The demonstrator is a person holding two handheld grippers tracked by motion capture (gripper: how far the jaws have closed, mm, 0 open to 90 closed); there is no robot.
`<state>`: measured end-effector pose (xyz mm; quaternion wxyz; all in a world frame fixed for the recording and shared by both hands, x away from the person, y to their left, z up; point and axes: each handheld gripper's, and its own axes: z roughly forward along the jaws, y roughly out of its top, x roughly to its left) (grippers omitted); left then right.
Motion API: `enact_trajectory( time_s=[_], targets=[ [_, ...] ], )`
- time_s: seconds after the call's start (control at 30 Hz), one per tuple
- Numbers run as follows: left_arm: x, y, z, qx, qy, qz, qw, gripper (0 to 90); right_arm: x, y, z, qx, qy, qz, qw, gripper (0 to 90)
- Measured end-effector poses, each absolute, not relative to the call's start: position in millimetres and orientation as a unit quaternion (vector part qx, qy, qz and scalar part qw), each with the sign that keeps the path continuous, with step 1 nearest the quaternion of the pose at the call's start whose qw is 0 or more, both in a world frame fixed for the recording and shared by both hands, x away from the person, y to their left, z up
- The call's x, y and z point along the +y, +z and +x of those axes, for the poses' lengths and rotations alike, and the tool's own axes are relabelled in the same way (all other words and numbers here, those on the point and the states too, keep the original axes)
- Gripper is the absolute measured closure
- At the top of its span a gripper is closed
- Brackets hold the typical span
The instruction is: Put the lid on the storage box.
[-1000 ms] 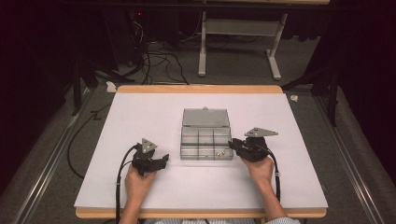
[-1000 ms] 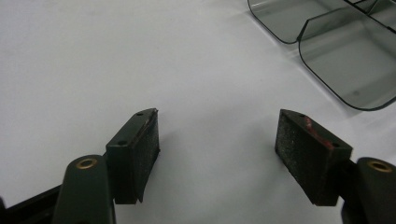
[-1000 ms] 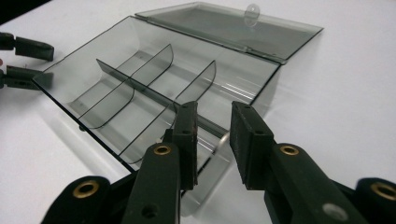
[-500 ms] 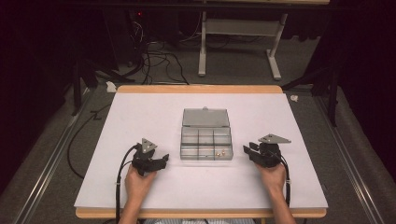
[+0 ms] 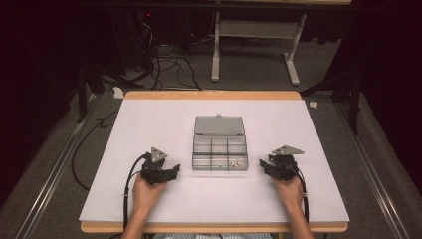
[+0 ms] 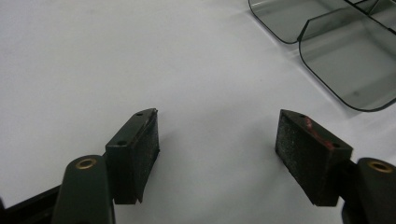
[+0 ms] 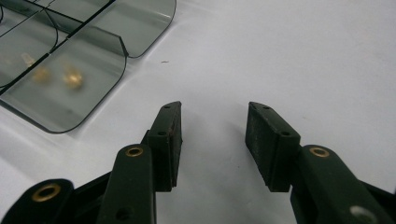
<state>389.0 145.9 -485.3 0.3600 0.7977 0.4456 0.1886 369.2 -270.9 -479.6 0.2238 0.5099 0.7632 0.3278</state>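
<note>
A clear plastic compartment box (image 5: 219,151) lies open in the middle of the white table, its lid (image 5: 219,126) folded back on the far side. Small brass pieces (image 5: 237,162) sit in its near right compartment; in the right gripper view they are blurred gold specks (image 7: 70,78). My left gripper (image 5: 172,170) rests on the table left of the box, open and empty (image 6: 217,140). My right gripper (image 5: 263,165) sits right of the box, low over the table; its jaws have just been opening and nothing is between them (image 7: 214,126).
The white table top (image 5: 149,124) has a wooden edge along its far side (image 5: 214,94) and near side. Cables (image 5: 127,194) trail from both grippers toward the person. Dark floor, wires and a metal stand lie beyond the table.
My right gripper has pulled away from the box to the right and come down to the table. My left gripper has stayed where it was.
</note>
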Motion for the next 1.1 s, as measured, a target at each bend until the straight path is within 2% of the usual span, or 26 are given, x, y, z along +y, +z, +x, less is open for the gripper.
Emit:
enact_trajectory(
  time_s=[0.2, 0.53, 0.83, 1.1],
  targets=[
    [146.3, -481.4, 394.7, 0.441, 0.176, 0.8, 0.367, 30.1, -272.1, -479.1, 370.5, 0.769, 0.336, 0.503, 0.207, 47.8],
    [145.8, -462.6, 413.6, 0.442, 0.146, 0.788, 0.402, 30.7, -275.9, -470.0, 380.9, 0.751, 0.363, 0.513, 0.201, 49.3],
    [133.9, -443.5, 444.3, 0.44, 0.113, 0.792, 0.408, 31.0, -272.3, -453.1, 404.2, 0.723, 0.411, 0.532, 0.162, 51.2],
    [114.8, -434.2, 467.5, 0.439, 0.102, 0.797, 0.402, 27.5, -257.2, -439.7, 429.9, 0.734, 0.421, 0.514, 0.14, 47.9]
  ],
)
